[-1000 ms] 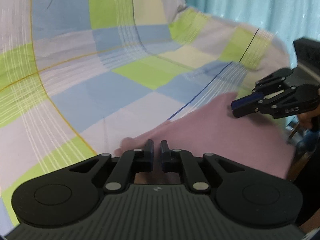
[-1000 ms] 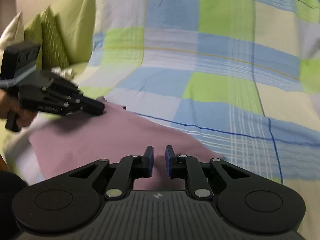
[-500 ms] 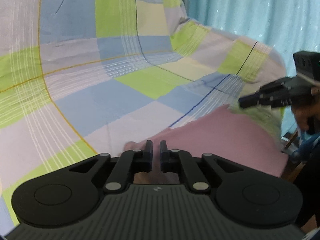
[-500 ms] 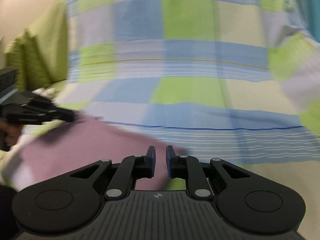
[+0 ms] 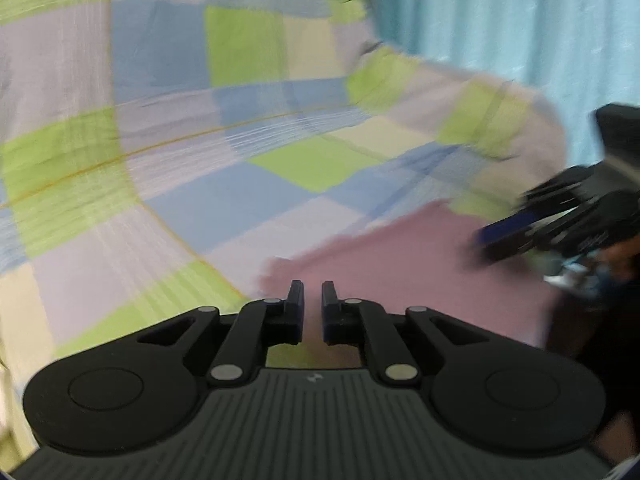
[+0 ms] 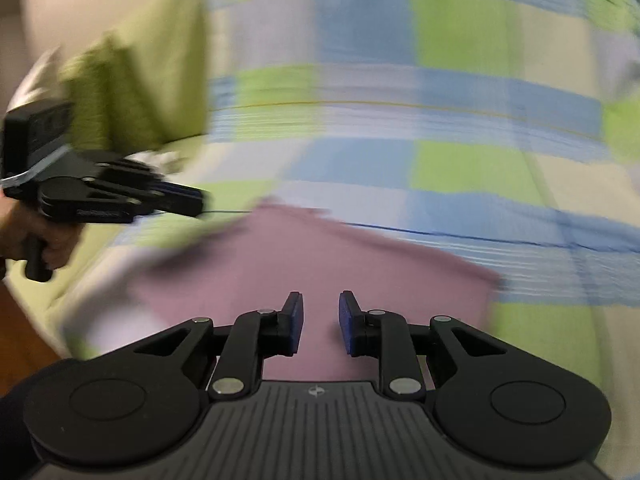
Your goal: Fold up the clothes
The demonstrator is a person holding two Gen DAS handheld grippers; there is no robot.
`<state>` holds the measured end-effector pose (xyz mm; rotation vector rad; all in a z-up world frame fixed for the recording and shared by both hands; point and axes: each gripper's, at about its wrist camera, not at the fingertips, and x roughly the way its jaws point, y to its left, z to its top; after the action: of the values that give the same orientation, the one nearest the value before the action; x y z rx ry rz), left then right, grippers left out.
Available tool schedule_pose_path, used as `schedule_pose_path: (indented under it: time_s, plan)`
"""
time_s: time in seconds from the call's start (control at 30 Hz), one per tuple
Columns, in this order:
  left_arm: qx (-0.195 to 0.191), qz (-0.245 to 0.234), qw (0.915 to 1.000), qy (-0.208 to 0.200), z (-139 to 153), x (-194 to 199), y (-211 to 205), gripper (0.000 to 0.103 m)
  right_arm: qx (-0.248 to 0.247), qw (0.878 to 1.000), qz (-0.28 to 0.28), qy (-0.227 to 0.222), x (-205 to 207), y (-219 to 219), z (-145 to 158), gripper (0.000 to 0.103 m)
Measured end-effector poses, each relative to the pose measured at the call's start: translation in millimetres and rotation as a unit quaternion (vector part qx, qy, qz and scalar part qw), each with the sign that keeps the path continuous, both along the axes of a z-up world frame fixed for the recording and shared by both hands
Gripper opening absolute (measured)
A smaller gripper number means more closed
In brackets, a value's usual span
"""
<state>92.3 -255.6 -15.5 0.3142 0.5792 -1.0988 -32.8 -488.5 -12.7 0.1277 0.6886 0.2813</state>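
A pink garment (image 5: 400, 264) (image 6: 320, 264) lies folded flat on the checked bedsheet (image 5: 224, 208), near the bed's edge. My left gripper (image 5: 313, 294) hovers over the garment's left corner, its fingers almost touching with nothing between them. In the right wrist view the left gripper (image 6: 196, 202) reaches in from the left, above the garment's far left corner. My right gripper (image 6: 320, 304) is over the near part of the garment, slightly open and holding nothing. In the left wrist view the right gripper (image 5: 486, 240) is blurred, at the garment's right side.
The checked bedsheet (image 6: 440, 128) covers the bed beyond the garment. A green pillow (image 6: 132, 92) lies at the far left. A turquoise curtain (image 5: 500, 20) hangs behind the bed. A hand (image 6: 48, 240) holds the left gripper's handle. The bed's edge runs beside wooden flooring (image 6: 16, 320).
Both views are now blurred by motion. My right gripper swung back over the garment and its fingers parted a little. The left gripper stayed shut near the garment's left corner.
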Motion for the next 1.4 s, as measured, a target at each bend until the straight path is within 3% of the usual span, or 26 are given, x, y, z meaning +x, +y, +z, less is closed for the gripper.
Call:
schedule_pose_path:
  time_s: [0.1, 0.17, 0.27, 0.4, 0.53, 0.63, 0.9, 1.07, 1.2, 1.27, 1.4]
  plan:
    - [0.041, -0.021, 0.9989, -0.006, -20, -27, 2, 0.008, -0.008, 1.000, 0.026, 0.006, 1, 27, -4, 0.024]
    - [0.065, -0.016, 0.9976, -0.018, -38, -34, 6, 0.008, -0.045, 0.998, 0.037, 0.025, 0, 37, -15, 0.023]
    - [0.050, 0.000, 0.9987, -0.004, -38, -32, 16, 0.008, -0.084, 0.995, 0.043, 0.041, -14, 40, -23, 0.023]
    - [0.068, 0.016, 0.9971, -0.029, -31, -41, 29, 0.008, -0.097, 0.994, 0.016, 0.056, -29, 32, -16, 0.023]
    - [0.025, 0.057, 0.9980, 0.014, -24, -43, 49, 0.008, -0.077, 0.996, -0.004, 0.045, -35, 34, -4, 0.024]
    - [-0.004, 0.055, 0.9983, 0.019, -20, -49, 46, 0.008, -0.074, 0.997, 0.001, 0.020, -24, 43, 7, 0.025]
    - [0.011, 0.037, 0.9993, -0.001, -40, -63, 33, 0.009, -0.091, 0.993, 0.070, 0.009, 47, 80, 4, 0.025]
    - [-0.002, 0.040, 0.9989, 0.024, -44, -56, 42, 0.011, -0.168, 0.980, 0.107, -0.005, 92, 94, -16, 0.026]
    - [0.002, 0.033, 0.9993, 0.020, -42, -56, 41, 0.011, -0.161, 0.982, 0.095, -0.014, 125, 84, -17, 0.035]
    - [0.004, 0.030, 0.9994, 0.018, -42, -57, 42, 0.011, -0.151, 0.984, 0.090, -0.013, 139, 77, -19, 0.034]
    - [0.000, 0.032, 0.9993, 0.021, -44, -56, 42, 0.011, -0.128, 0.988, 0.081, -0.008, 162, 67, -21, 0.023]
